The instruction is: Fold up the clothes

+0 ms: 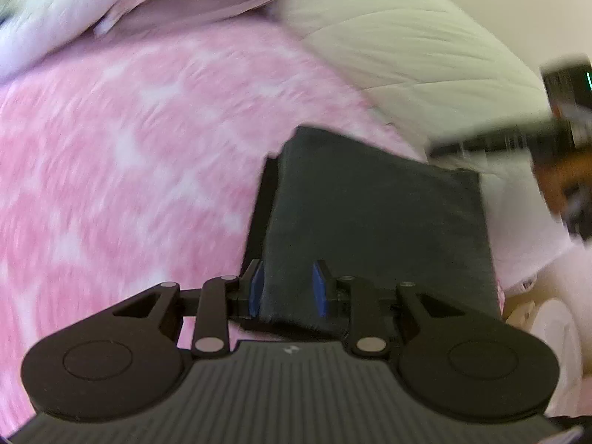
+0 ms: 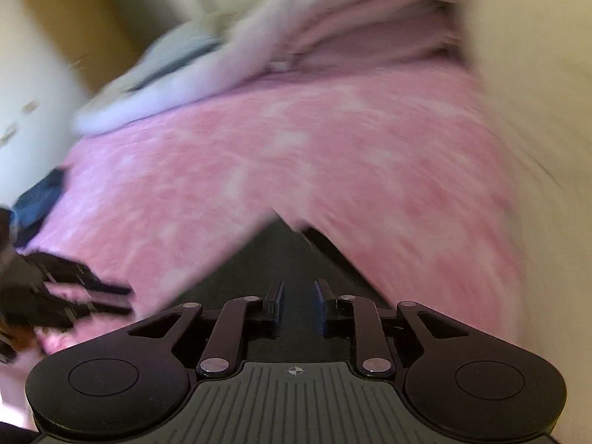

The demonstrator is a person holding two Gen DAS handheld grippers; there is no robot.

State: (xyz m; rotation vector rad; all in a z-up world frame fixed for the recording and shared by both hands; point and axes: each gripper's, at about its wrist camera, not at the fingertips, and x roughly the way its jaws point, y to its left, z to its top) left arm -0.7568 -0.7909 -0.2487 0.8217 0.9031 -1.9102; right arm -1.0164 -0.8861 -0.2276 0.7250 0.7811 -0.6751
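Note:
A dark grey folded garment [image 1: 373, 222] lies on the pink-and-white fluffy blanket [image 1: 129, 155]. My left gripper [image 1: 288, 288] stands over its near edge, blue pads [image 1: 256, 288] on either side of a fold of the cloth, with a small gap still showing. In the right wrist view, which is blurred, the same dark garment [image 2: 273, 259] runs forward between my right gripper's [image 2: 299, 307] fingers, which stand slightly apart. The right gripper also shows at the right edge of the left wrist view [image 1: 555, 140]. The left gripper shows at the lower left of the right wrist view [image 2: 63, 296].
A cream quilted duvet [image 1: 418, 44] lies at the back right of the bed. White and pink bedding [image 1: 111, 3] is piled at the back left. A blue cloth [image 2: 40, 199] lies at the bed's left edge. A cream wall and door [image 2: 55, 37] stand beyond.

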